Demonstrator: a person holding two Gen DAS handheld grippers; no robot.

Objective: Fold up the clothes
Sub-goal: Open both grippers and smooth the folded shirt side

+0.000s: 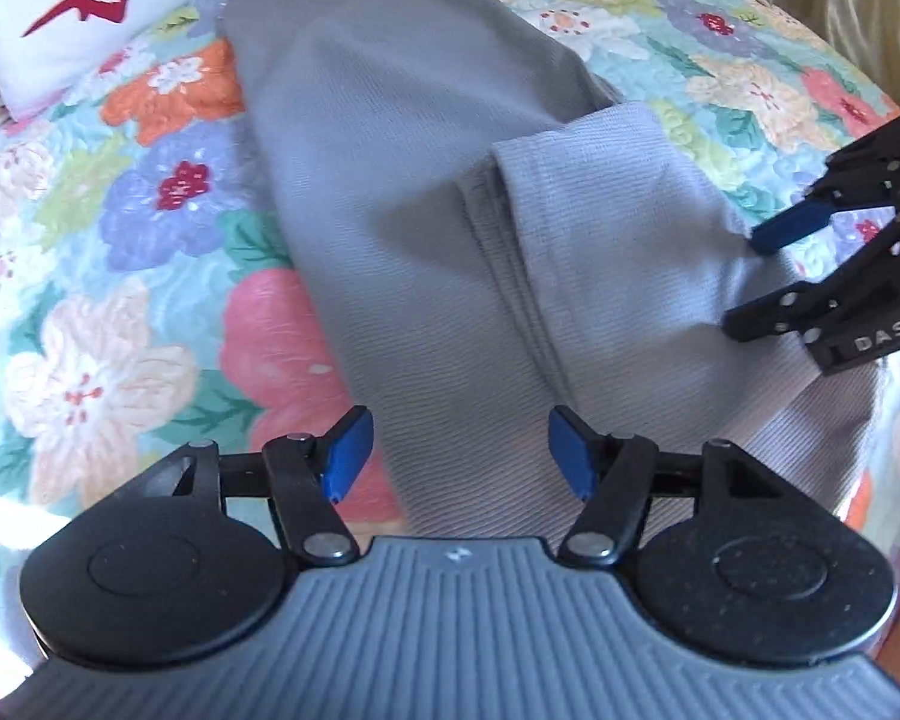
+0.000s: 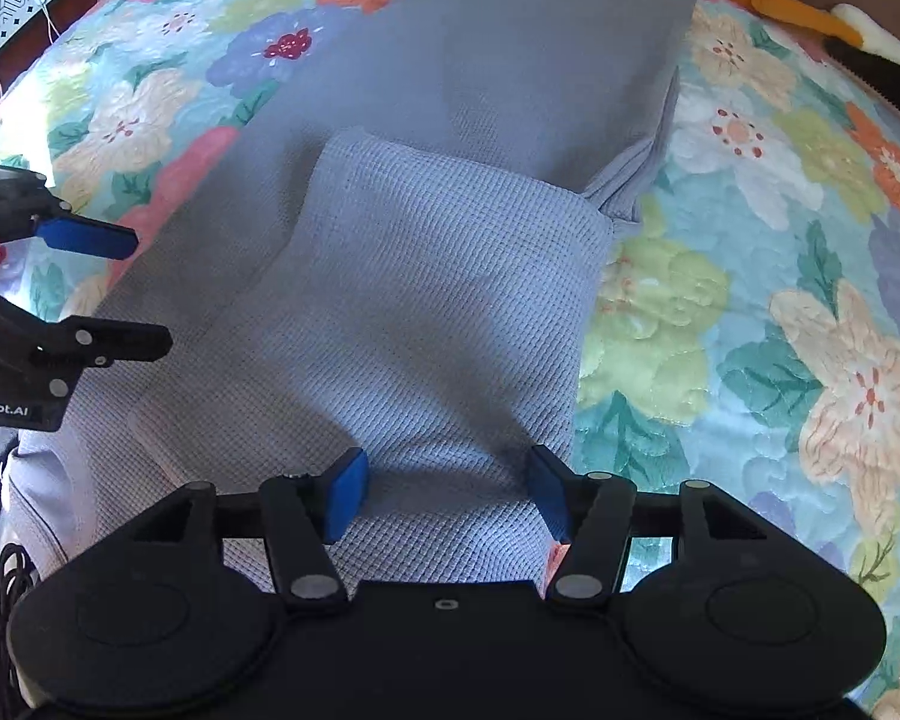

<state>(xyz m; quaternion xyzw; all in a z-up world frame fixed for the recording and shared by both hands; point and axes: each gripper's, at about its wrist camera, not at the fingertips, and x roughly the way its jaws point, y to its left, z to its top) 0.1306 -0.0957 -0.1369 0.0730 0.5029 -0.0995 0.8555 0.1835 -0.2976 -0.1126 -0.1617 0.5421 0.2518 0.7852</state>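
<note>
A grey knit garment (image 1: 390, 228) lies lengthwise on a floral bedspread (image 1: 120, 252), with a sleeve (image 1: 618, 228) folded across its near part. In the right wrist view the garment (image 2: 510, 60) runs away from me with the folded sleeve (image 2: 438, 300) on top. My left gripper (image 1: 459, 456) is open and empty over the garment's near end; it also shows at the left of the right wrist view (image 2: 144, 288). My right gripper (image 2: 447, 492) is open and empty over the sleeve's near end; it shows at the right of the left wrist view (image 1: 744, 282), fingers spread at the sleeve's edge.
A white pillow (image 1: 84, 12) with a red mark lies at the far left of the bed. Orange and white soft items (image 2: 810, 12) sit at the far right edge. The floral bedspread (image 2: 780, 330) extends on both sides of the garment.
</note>
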